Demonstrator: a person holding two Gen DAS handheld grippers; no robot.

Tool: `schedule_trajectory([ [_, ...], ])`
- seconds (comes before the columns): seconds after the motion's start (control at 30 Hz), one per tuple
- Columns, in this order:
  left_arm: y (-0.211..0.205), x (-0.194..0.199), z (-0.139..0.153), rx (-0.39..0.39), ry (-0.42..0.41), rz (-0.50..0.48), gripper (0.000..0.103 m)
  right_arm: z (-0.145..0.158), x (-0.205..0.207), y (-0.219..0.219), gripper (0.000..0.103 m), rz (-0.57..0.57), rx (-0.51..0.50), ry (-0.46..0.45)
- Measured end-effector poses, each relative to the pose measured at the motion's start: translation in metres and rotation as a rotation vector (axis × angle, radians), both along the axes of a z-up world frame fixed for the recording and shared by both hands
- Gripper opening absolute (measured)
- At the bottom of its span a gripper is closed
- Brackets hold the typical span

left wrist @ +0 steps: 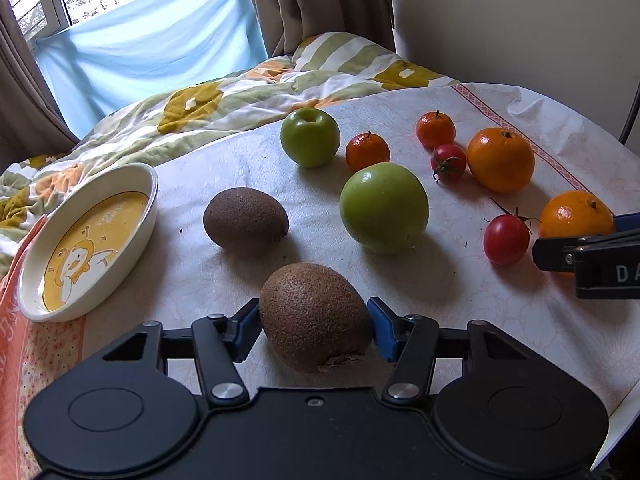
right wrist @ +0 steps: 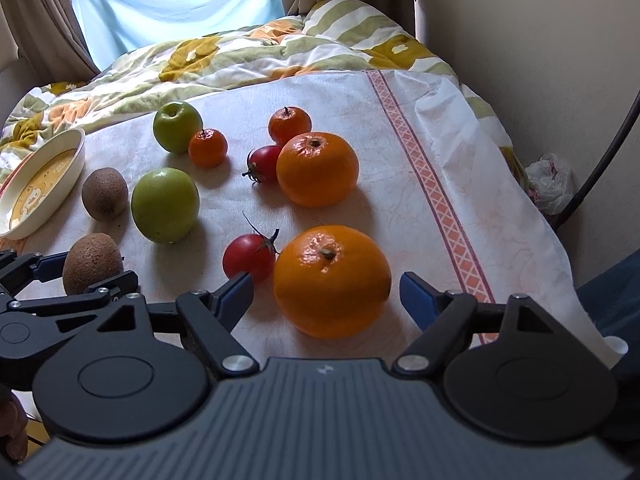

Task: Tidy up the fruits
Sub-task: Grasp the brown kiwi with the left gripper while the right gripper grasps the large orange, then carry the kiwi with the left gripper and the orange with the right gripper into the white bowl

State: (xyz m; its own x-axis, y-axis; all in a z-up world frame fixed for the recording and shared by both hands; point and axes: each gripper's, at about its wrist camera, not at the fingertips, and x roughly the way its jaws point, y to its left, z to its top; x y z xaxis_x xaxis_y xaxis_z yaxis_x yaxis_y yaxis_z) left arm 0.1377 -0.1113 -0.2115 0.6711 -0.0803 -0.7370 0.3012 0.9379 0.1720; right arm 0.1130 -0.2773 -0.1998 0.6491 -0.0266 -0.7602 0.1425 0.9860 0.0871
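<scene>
Far off to the left of our left claw sits the white dish with a yellow duck picture inside. It is tipped up a little at its left side.

Our left claw has its blue pads pressed on both sides of the near kiwi. The kiwi fills the gap, and the claw is about half open around it. We cannot tell if the kiwi is off the cloth. Just ahead of this claw and a bit to the left lies the second kiwi. Ahead and a bit to the right sits the big green apple. Farther ahead, near the blanket, is the smaller green apple, with a small mandarin just beside it on the right.

More to the right we see another mandarin, a cherry tomato touching the far orange, and a second tomato with a long stem.

Our right claw is wide open. The near orange sits on the tablecloth between its two blue fingers. The right finger does not touch the orange. The left finger is close to it, with its tip by the stemmed tomato. Ahead of this claw is the far orange. Off to its right, a pink patterned stripe runs down the cloth, and a crumpled plastic bag lies by the wall.
</scene>
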Motion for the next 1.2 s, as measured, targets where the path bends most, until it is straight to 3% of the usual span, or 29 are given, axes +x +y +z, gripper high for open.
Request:
schedule_trajectory([
  [0.1, 0.003, -0.004, 0.000, -0.004, 0.004, -0.010, 0.061, 0.000, 0.001, 0.000, 0.092, 0.003, -0.019, -0.006],
  [0.23, 0.004, -0.009, 0.000, 0.005, 0.008, -0.027, 0.061, -0.003, 0.005, -0.002, 0.080, 0.009, -0.008, 0.013],
  [0.63, 0.001, -0.019, 0.011, -0.025, 0.002, -0.003, 0.061, -0.001, -0.001, -0.010, 0.078, 0.003, 0.030, 0.011],
  [0.93, 0.012, -0.031, 0.055, -0.058, -0.061, 0.050, 0.061, 0.038, -0.011, -0.007, 0.078, 0.036, 0.032, -0.032],
  [1.2, 0.041, -0.041, 0.102, -0.074, -0.147, 0.140, 0.061, 0.081, -0.009, 0.016, 0.078, 0.143, 0.061, -0.082],
])
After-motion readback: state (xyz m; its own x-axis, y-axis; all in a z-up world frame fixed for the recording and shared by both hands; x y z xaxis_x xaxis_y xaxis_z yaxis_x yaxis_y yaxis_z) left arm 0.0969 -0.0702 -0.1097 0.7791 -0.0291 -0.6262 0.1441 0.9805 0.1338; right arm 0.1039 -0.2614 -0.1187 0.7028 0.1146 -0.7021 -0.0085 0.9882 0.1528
